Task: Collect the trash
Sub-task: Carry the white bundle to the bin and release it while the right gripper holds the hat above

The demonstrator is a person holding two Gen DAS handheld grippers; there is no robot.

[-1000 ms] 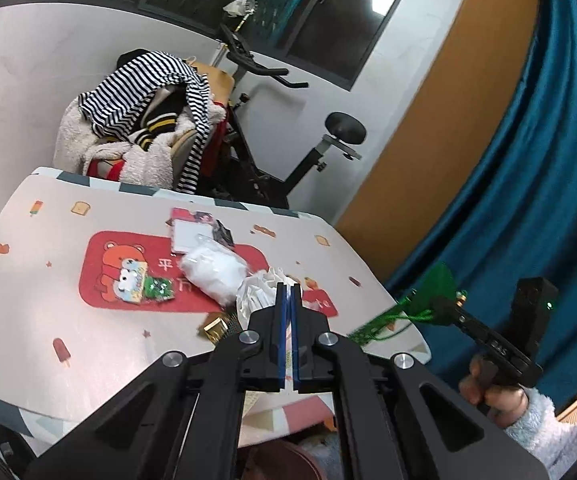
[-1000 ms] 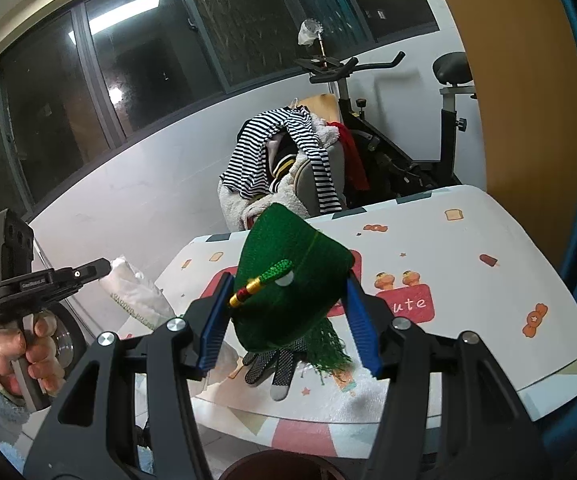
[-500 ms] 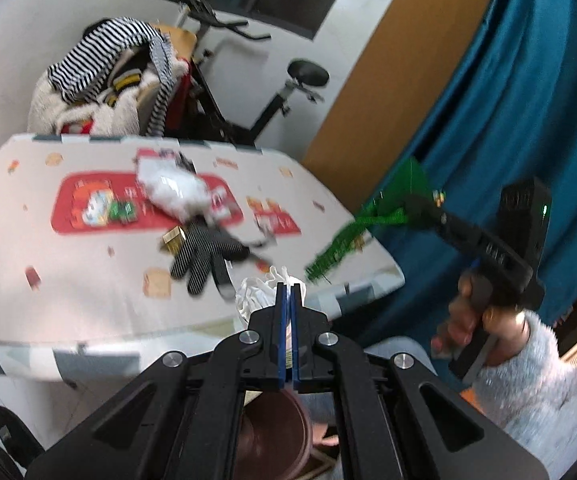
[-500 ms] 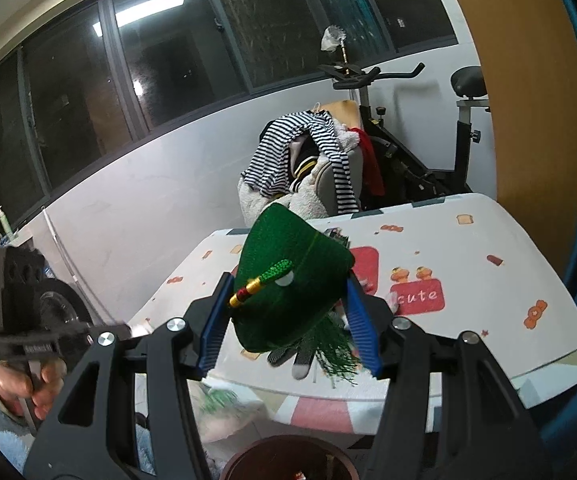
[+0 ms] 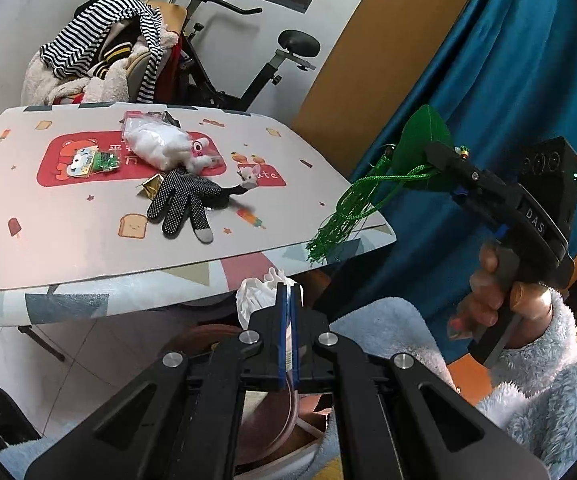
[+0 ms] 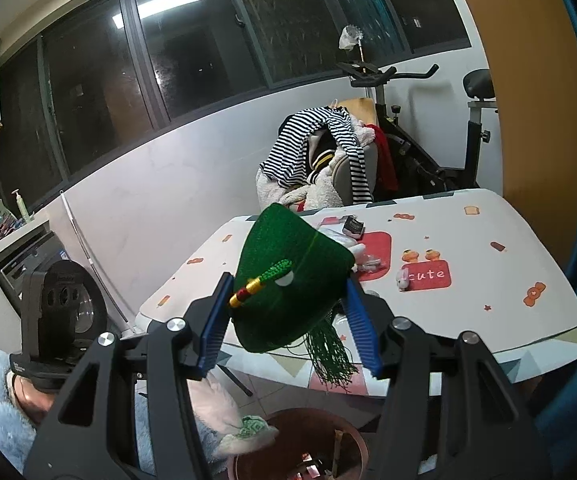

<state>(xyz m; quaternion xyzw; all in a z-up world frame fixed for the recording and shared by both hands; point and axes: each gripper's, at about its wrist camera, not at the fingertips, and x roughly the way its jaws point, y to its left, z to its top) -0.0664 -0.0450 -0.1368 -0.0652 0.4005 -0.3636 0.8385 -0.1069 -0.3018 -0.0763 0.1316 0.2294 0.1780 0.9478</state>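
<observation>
My left gripper (image 5: pixel 288 300) is shut on a crumpled white wrapper (image 5: pixel 257 296) and holds it below the table's front edge, above a brown bin (image 5: pixel 272 420). My right gripper (image 6: pixel 288 316) is shut on a green knitted pouch (image 6: pixel 288 280) with a green tassel (image 6: pixel 328 356), held off the table's front corner above the same bin (image 6: pixel 300 444). The pouch (image 5: pixel 420 152) and right gripper also show in the left wrist view. On the table (image 5: pixel 68 240) lie a black dotted glove (image 5: pixel 180 200), a white plastic bag (image 5: pixel 156 150), a gold wrapper (image 5: pixel 151 186) and a small green packet (image 5: pixel 104 162).
A chair piled with striped and fleecy clothes (image 5: pixel 100 60) and an exercise bike (image 5: pixel 248 60) stand behind the table. A blue curtain (image 5: pixel 508 80) hangs at the right. A washing machine (image 6: pixel 68 300) stands at the left in the right wrist view.
My left gripper has carried the white wrapper off the table and down over the bin. The right gripper, still holding the pouch, has drawn slightly further back from the table.
</observation>
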